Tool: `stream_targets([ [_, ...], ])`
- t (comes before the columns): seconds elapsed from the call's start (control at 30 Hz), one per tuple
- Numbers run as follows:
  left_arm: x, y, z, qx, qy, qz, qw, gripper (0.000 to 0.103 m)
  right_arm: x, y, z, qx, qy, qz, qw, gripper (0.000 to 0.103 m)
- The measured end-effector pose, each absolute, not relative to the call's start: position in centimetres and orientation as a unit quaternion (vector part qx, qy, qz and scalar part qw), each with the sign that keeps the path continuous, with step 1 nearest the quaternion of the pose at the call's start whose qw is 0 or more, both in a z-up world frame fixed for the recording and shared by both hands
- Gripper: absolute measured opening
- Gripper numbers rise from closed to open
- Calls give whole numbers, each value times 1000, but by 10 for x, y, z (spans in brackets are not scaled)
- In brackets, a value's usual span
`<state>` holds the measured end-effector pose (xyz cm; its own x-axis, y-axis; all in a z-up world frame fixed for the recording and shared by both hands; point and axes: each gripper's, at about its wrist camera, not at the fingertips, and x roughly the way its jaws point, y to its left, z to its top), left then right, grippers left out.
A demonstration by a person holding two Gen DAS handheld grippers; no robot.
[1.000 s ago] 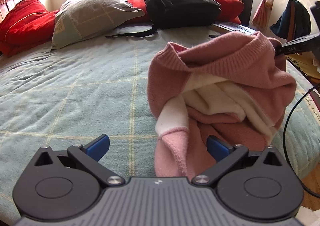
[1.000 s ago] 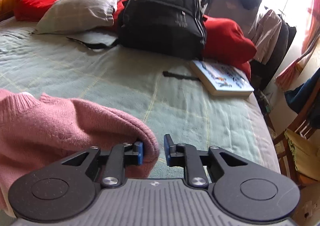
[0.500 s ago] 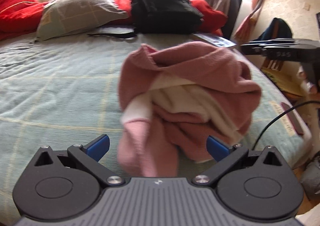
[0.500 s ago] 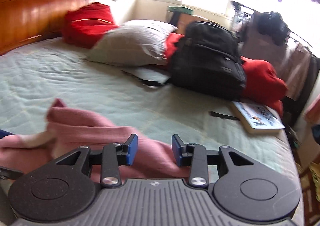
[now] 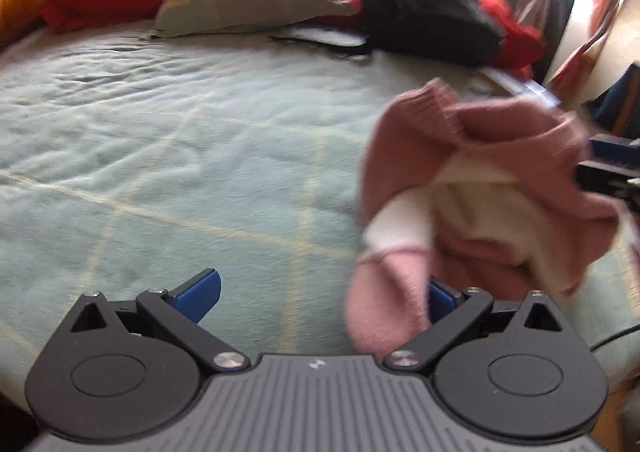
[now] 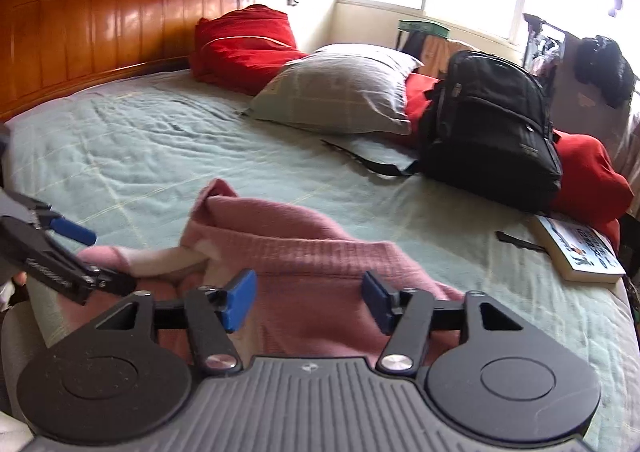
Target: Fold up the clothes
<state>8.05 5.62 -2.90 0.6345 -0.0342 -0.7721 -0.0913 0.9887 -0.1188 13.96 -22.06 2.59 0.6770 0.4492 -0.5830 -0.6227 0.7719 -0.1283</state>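
Both your left claw and right claw gape empty over the bunched pink sweater near the bed's right edge; only your right view shows the book.

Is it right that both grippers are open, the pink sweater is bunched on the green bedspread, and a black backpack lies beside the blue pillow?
Nearly. The right wrist view shows the pillow beside the black backpack is grey, not blue. The rest holds.
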Motion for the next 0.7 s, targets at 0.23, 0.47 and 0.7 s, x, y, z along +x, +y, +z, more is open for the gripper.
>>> stream_targets([
  [0.23,95,54,-36,-69,429,7,900,96,133,-207,16,-181,275,318,889,82],
  [0.47,102,65,-33,-66,432,19,899,86,137,-213,13,-173,282,312,891,86],
  [0.7,99,63,-30,-79,431,-40,898,58,139,-205,9,-175,286,316,887,87],
])
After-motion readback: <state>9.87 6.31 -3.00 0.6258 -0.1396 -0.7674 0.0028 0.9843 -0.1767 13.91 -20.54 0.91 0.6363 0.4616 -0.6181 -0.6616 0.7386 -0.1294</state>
